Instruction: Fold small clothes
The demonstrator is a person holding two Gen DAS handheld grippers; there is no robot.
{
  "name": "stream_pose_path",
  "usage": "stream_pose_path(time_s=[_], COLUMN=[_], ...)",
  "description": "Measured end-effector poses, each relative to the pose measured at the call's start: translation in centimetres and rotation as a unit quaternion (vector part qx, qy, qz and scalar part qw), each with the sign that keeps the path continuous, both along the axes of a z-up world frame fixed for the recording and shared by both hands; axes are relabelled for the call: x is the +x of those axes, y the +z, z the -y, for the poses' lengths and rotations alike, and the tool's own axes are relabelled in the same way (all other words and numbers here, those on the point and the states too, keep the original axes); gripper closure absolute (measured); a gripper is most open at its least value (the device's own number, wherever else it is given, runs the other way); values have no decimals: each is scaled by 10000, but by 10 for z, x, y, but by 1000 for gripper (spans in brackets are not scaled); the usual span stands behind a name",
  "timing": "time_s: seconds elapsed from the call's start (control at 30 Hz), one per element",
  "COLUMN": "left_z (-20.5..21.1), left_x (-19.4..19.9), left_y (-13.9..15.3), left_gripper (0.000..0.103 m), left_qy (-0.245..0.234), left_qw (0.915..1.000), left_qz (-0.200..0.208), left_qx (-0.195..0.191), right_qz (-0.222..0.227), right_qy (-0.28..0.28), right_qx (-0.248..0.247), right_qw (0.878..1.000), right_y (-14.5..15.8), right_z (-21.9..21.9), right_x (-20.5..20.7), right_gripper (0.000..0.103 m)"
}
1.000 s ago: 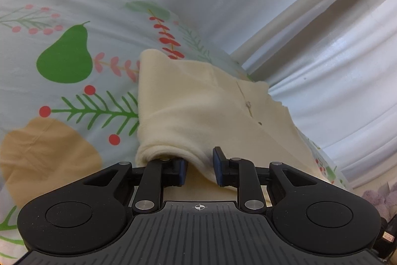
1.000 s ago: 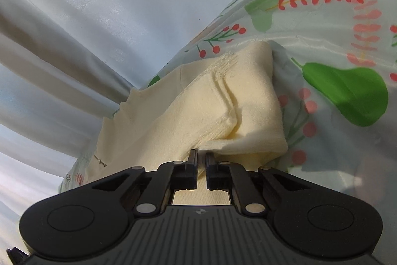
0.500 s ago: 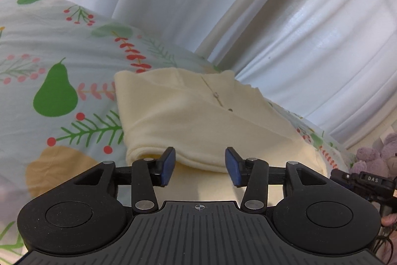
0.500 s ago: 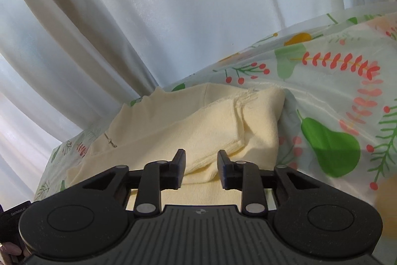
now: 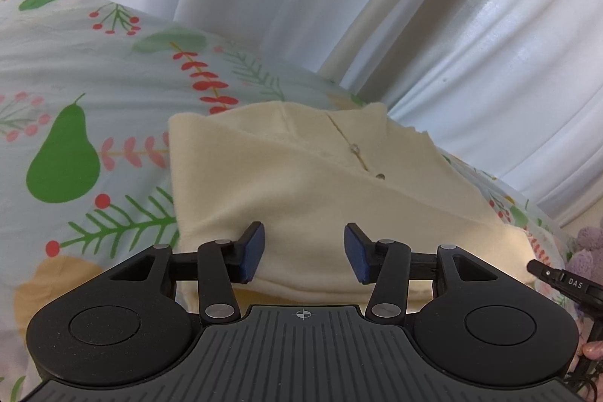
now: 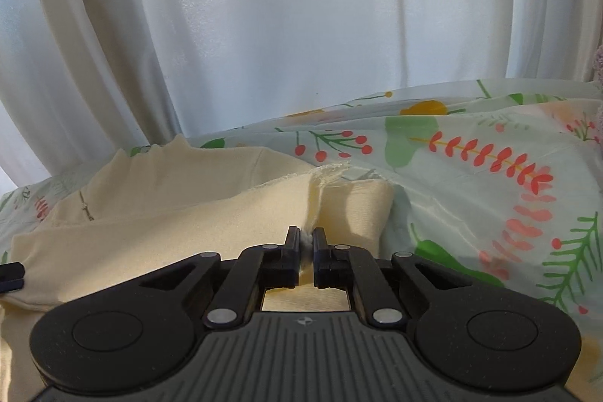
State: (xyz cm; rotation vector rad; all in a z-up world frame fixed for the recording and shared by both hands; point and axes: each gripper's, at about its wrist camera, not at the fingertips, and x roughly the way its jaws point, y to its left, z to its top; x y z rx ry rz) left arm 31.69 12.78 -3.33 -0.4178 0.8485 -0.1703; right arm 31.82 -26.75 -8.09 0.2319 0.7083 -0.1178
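Observation:
A small cream-yellow garment (image 5: pixel 309 183) with a short button placket lies partly folded on a fruit-and-leaf printed cloth (image 5: pixel 75 70). My left gripper (image 5: pixel 303 253) is open, its blue pads (image 5: pixel 251 251) apart just above the garment's near folded edge, holding nothing. In the right wrist view the same garment (image 6: pixel 181 213) lies to the left and ahead. My right gripper (image 6: pixel 307 243) is shut on a thin ridge of the garment's fabric near its right folded edge.
White curtains (image 6: pixel 301 25) hang close behind the cloth-covered surface. A purple plush toy (image 5: pixel 588 243) sits at the far right of the left wrist view. The tip of the other gripper (image 5: pixel 557 279) shows there too. Bare printed cloth (image 6: pixel 490 176) lies right of the garment.
My left gripper let go of the garment's edge, opened wide and drew back. My right gripper opened half a second ago and has shut again on a pinch of fabric.

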Motion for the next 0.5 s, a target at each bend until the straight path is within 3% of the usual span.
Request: stream_pose_path(time_s=[0.07,0.2,0.37,0.43,0.5], left_z=[-1,3,7,9,11], left_x=[1,1,-4,-5,-2], left_y=[-4,0,18,25,28], left_gripper=[55,54,49,46,41], left_qy=[13,8,0,40,215], left_qw=[9999,9999,9999,9994,9979], left_qz=[-69,-149,48,311,540], left_qx=[-76,38,124,142,294], right_qz=[-277,-283,321,414,436], right_qy=[-84,-64,1,384,1026], right_qx=[-19,-320,-1031,-763,-121], right_qw=[9996,9991,9941,9955,9937], right_y=[-13,-5,18,20,18], right_z=[4,-4,-33,-51,-74], right_x=[5,5,1,7,17], right_gripper=[97,96,85,85,85])
